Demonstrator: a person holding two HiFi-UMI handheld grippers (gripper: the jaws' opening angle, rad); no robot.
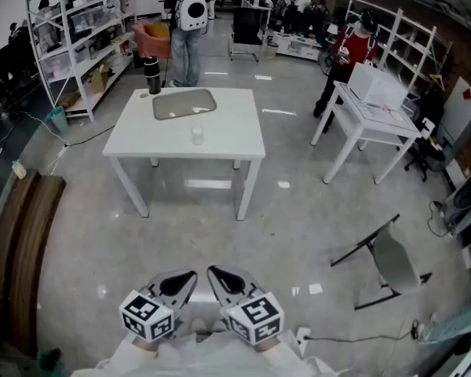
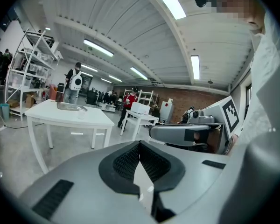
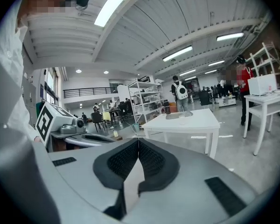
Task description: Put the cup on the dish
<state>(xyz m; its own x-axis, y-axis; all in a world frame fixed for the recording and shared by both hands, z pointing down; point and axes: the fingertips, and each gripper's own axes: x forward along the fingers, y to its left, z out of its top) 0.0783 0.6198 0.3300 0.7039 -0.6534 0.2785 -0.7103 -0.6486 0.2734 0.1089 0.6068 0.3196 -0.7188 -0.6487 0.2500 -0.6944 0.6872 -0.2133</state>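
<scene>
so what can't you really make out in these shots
- Cup: too small in the head view, and a speck in both gripper views, to tell its material or contents.
- Dish: too far in the head view to judge its depth.
- Black bottle at the table corner: too small to tell whether it is capped.
- Hands holding the left gripper and right gripper: hidden by marker cubes and the head view's bottom edge.

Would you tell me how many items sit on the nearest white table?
3: the dish by the far edge, the cup in front of it, a dark flask at the far left corner. None seems hidden.
</scene>
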